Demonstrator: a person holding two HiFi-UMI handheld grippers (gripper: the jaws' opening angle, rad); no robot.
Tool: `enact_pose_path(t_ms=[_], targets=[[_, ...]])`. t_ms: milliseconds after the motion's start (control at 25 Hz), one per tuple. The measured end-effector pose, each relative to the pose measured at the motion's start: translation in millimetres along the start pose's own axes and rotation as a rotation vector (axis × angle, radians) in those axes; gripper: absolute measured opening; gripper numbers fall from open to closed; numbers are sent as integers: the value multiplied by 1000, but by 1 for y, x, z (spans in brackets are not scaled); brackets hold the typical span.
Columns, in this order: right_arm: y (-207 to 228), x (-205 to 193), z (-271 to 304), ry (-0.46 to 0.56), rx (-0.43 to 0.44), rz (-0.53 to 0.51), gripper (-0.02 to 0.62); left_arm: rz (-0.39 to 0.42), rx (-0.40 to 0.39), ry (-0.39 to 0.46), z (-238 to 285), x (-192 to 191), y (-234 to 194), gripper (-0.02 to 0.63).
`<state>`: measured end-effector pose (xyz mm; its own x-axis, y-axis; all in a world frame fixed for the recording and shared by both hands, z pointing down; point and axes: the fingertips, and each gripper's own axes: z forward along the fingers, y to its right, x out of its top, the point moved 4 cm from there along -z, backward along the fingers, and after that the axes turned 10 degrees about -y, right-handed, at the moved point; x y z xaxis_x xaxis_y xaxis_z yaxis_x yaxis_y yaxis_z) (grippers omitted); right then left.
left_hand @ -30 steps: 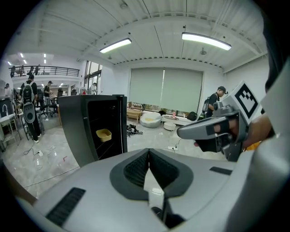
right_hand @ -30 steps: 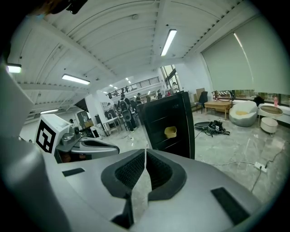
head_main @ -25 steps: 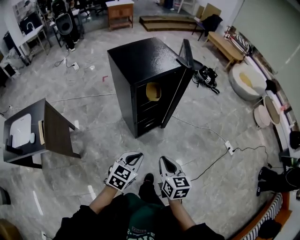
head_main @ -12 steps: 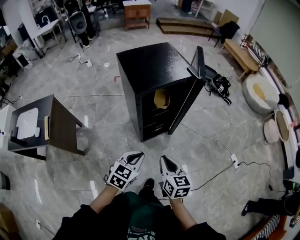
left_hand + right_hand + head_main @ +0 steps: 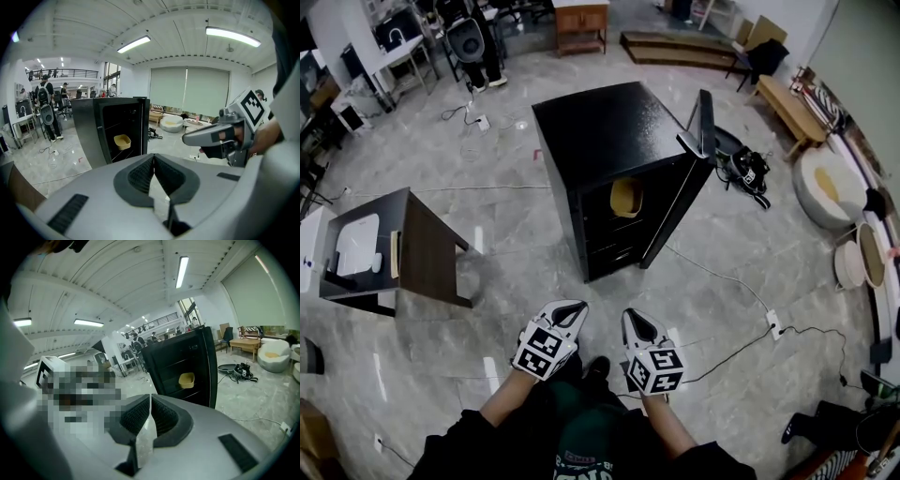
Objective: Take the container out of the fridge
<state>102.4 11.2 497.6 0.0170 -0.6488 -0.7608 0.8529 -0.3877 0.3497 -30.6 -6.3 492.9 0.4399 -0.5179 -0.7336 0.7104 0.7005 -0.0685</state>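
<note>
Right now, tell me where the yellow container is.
In the head view, the yellow container sits on an upper shelf inside the black fridge, just left of its open door, near centre frame.

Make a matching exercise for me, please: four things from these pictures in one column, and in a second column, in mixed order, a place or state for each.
Things:
1. container
2. fridge door
3. left hand-held gripper
4. dark table

Places or states:
A. swung open
B. standing on the floor, apart from the fridge, at the left of the head view
C. jaws together, nothing between them
D. on a shelf inside the fridge

Pairs: 1-D, 2-A, 3-C, 4-B.
</note>
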Motion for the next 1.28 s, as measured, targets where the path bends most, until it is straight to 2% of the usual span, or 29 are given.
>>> enact_pose_path(t_ms=[560,1280], targets=[[22,23,28,17,-56,12,35,26,-37,35,27,21,-29,14],[25,45,60,2,-56,-3,35,3,-49,42,45,34,-61,14]])
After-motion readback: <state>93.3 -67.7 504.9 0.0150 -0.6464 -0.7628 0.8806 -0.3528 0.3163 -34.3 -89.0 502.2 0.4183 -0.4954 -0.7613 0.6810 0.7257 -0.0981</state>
